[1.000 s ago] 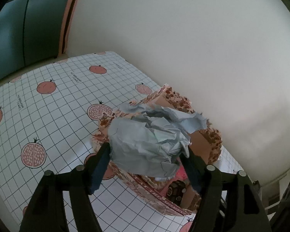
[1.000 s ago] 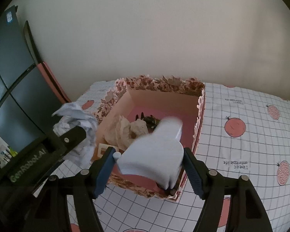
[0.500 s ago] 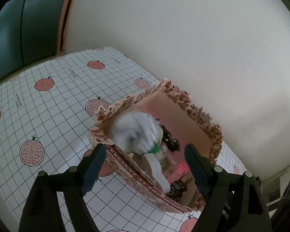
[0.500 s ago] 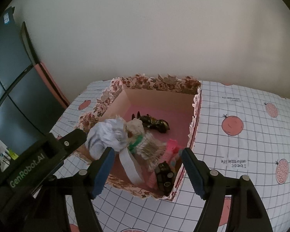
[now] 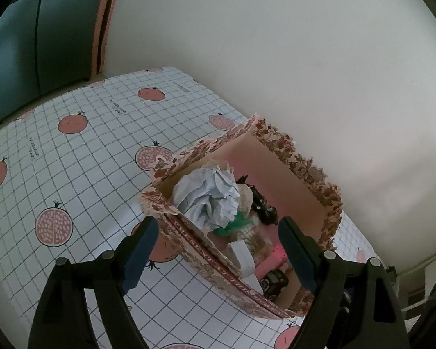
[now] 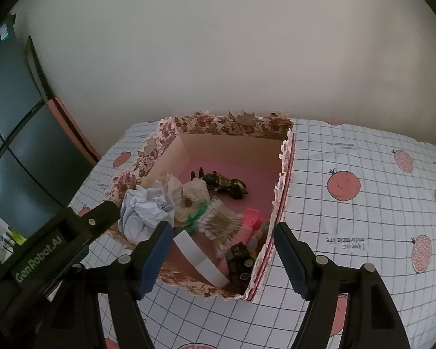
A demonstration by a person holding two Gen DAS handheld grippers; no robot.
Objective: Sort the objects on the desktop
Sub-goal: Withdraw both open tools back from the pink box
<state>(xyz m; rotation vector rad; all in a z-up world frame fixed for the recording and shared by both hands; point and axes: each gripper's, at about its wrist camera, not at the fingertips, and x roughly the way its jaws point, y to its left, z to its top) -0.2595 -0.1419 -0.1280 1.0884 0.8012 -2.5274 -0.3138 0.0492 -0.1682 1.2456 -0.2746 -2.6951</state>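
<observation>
**Both grippers released above the floral box**

Left gripper point(image 5: 218, 250): jaws spread wide, nothing between the pads, held above the near wall of the box. Same gripper visible from the right wrist view as a black body at lower left point(image 6: 61, 241), lettered "GenRobot.AI".

Right gripper point(image 6: 221, 257): jaws spread, nothing clasped, poised over the near corner of the box.

Floral-print cardboard box point(image 6: 229, 123): open at the top, pink inside, standing on the tablecloth close to the wall. Same box in the left wrist view point(image 5: 302, 163).

Contents of the box:
- Crumpled white paper ball point(image 5: 207, 199), resting in the corner nearest the left gripper, rising to about rim height; also seen at point(image 6: 145, 209).
- Crumpled cream paper point(image 6: 189, 193), touching the paper ball.
- Dark toy figure point(image 6: 223, 184), lying on the pink floor toward the far wall, apart from the pile.
- Bundle of cotton swabs point(image 6: 221, 226) with a green piece point(image 6: 199, 215) beside it.
- Pink comb-like item point(image 6: 251, 222), near the right wall; exact kind not readable.
- White flat strip point(image 6: 199, 257), leaning on the near wall.
- Small black toy car point(image 6: 239, 261), in the near right corner.

Tablecloth point(image 6: 363, 203): white grid with pomegranate prints, covering the table. Dark cabinet point(image 5: 29, 46) at the far left.
</observation>
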